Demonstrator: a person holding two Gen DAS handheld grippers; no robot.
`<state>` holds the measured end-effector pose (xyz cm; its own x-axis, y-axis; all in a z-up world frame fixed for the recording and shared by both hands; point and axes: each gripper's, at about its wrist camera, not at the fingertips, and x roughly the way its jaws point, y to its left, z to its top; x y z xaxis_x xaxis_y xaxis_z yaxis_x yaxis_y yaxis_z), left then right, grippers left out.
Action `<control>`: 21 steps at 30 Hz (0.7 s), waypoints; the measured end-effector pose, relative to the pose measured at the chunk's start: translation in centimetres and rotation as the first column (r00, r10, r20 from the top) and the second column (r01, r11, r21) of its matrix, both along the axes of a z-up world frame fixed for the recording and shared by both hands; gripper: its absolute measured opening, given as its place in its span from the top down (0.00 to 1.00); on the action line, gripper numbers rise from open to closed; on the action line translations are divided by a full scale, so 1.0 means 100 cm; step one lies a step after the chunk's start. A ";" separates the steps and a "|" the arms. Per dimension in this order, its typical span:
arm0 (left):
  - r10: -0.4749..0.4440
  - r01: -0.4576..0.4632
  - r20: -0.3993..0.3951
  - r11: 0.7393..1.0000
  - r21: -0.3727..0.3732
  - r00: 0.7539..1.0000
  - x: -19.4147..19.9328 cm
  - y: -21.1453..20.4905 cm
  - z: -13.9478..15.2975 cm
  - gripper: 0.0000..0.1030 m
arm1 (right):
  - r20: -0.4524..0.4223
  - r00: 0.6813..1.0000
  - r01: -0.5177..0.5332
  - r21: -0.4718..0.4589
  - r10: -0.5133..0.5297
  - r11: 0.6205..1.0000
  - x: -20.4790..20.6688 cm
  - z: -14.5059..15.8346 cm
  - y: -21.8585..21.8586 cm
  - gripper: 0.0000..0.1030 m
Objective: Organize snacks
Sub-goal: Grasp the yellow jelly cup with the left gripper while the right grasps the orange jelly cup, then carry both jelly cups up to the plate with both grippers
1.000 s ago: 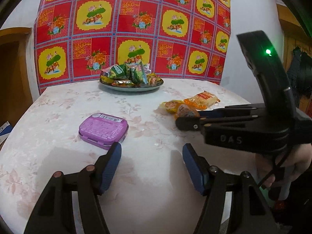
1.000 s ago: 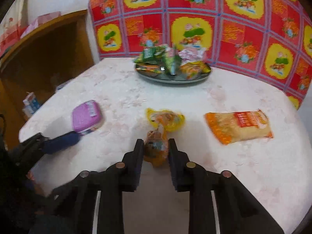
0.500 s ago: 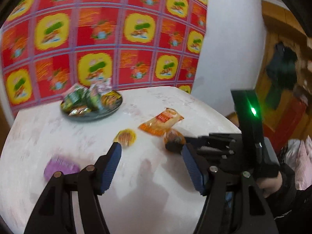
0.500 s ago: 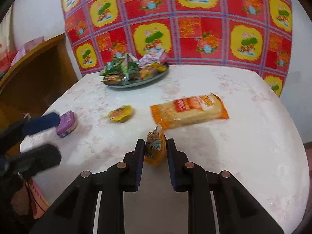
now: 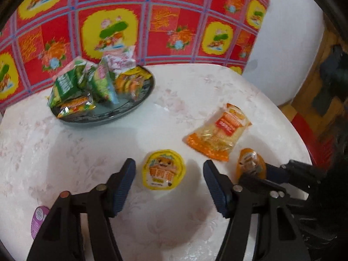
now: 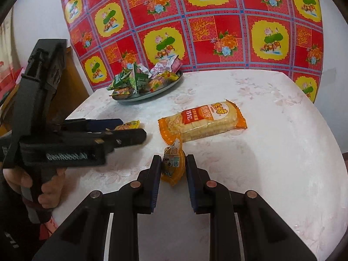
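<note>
A round yellow jelly cup [image 5: 163,170] lies flat on the white table between the fingers of my left gripper [image 5: 169,171]. Its jaws are closing and the pads stand apart from the cup on both sides. My right gripper [image 6: 173,163] is shut on a small orange jelly packet [image 6: 173,166], held upright just above the table. That packet [image 5: 251,163] also shows at the right of the left wrist view. An orange rice-cracker bag [image 6: 202,121] lies just beyond it. A dark plate [image 5: 130,112] piled with several snack packets stands at the back.
A purple box [image 5: 38,217] peeks in at the lower left of the left wrist view. The table's rounded edge [image 6: 326,130] drops off on the right. A red and yellow patterned cloth hangs behind the plate [image 6: 167,86]. A wooden cabinet stands to the left.
My left gripper swung right from the purple box to straddle the yellow cup, and its jaws have narrowed. My right gripper carried the orange packet right, close to the cracker bag.
</note>
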<state>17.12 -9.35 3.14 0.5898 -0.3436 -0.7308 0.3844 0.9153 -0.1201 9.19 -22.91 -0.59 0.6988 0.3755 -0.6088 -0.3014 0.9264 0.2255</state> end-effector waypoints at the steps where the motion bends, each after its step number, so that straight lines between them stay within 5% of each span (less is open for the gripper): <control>1: -0.010 0.010 0.001 1.000 0.011 1.000 -0.002 -0.002 -0.001 0.51 | 0.001 1.000 0.000 -0.001 0.000 1.000 0.000 0.000 0.000 0.77; 3: 0.007 -0.008 0.016 0.999 0.040 1.000 -0.005 -0.003 -0.001 0.75 | 0.003 1.000 -0.001 -0.004 0.001 1.000 -0.001 0.000 0.000 0.77; 9: 0.023 -0.027 0.052 0.997 0.073 0.998 -0.039 0.006 0.001 0.76 | 0.012 1.000 -0.015 -0.014 0.015 1.000 -0.004 0.000 0.001 0.77; 17: 0.107 -0.107 0.041 0.994 0.010 0.993 -0.077 0.043 -0.001 0.75 | 0.039 0.968 -0.246 -0.030 0.247 0.969 -0.027 0.005 0.042 0.76; 21: 0.121 -0.122 0.058 0.992 0.011 0.991 -0.083 0.051 -0.001 0.75 | 0.055 0.976 -0.204 -0.118 0.212 0.972 -0.031 0.002 0.056 0.37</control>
<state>8.78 -4.25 3.02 0.6676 -0.2562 -0.6991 0.2757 0.9572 -0.0875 6.12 -17.34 -0.37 0.6528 0.4494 -0.6098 -0.5010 0.8599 0.0975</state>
